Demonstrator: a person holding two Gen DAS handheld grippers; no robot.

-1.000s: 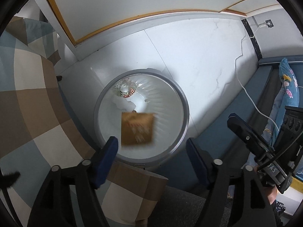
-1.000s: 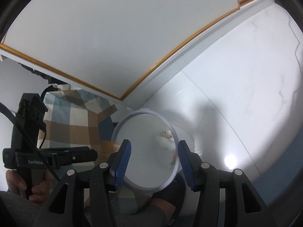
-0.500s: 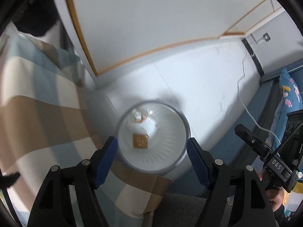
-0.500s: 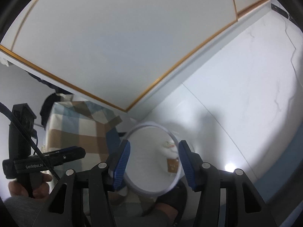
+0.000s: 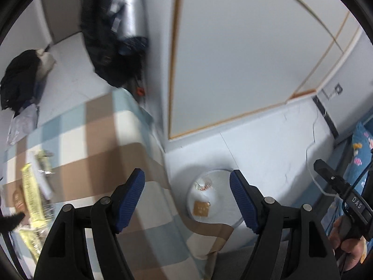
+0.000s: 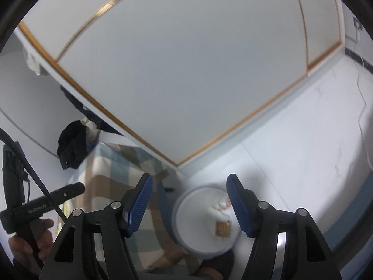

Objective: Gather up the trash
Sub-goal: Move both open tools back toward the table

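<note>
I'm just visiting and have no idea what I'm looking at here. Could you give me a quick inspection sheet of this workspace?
Surface: table under a checked cloth, beside a white floor.
Job's things: white bin on the floor holds a brown packet and a crumpled wrapper; yellow wrappers lie on the cloth.
Clutter: dark clothing and a dark bag at the far end of the table.
Grippers: left gripper with jaws apart, nothing between them; right gripper with jaws opening, nothing between them.
Cables: white cord across the floor.
Surroundings: white cabinet panels with wood trim; blue patterned fabric at the right edge.
</note>
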